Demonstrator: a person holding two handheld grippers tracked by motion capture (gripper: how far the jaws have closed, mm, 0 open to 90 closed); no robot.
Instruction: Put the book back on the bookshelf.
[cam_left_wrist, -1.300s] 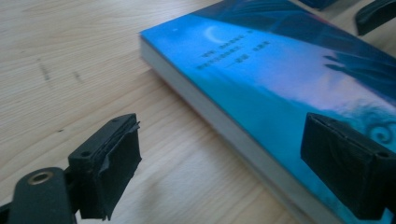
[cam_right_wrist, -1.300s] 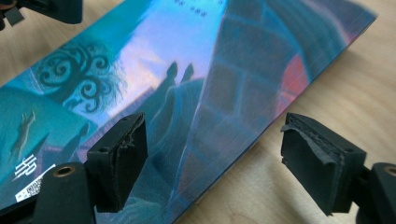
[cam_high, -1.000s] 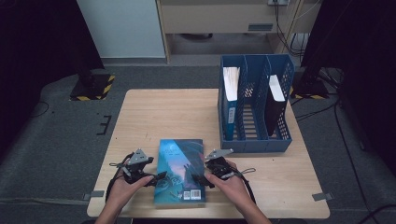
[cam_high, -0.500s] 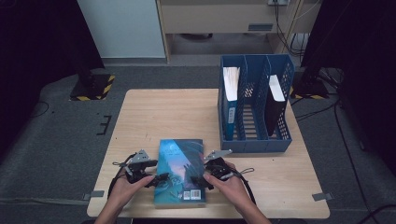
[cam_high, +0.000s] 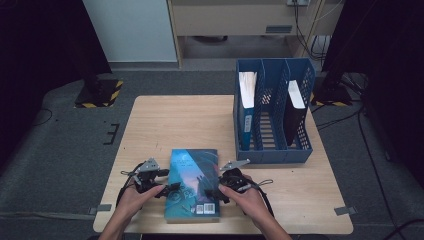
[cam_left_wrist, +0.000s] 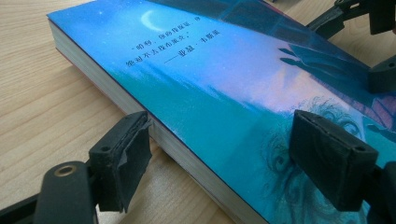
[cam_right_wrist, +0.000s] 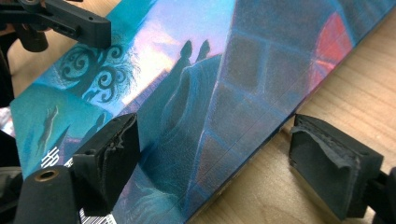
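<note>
A thick book (cam_high: 192, 182) with a blue-teal picture cover lies flat near the table's front edge. My left gripper (cam_high: 170, 190) is at its left side. In the left gripper view the jaws (cam_left_wrist: 219, 154) straddle the page edge of the book (cam_left_wrist: 210, 70), one pad beside the pages and one over the cover. They have just been closing, and I see no pad pressing. My right gripper (cam_high: 216, 191) straddles the spine side. One of its pads hangs over the cover (cam_right_wrist: 210, 70) and the other stands on the wood with a gap to the spine.
A blue mesh file rack (cam_high: 272, 152) stands at the table's back right, holding a blue binder (cam_high: 246, 100) and a dark book (cam_high: 295, 110). Bare wood (cam_high: 175, 120) stretches behind the book. A person's hands hold both grippers from the front edge.
The left hand has shifted slightly at the book's left edge. The book and the right gripper have stayed put.
</note>
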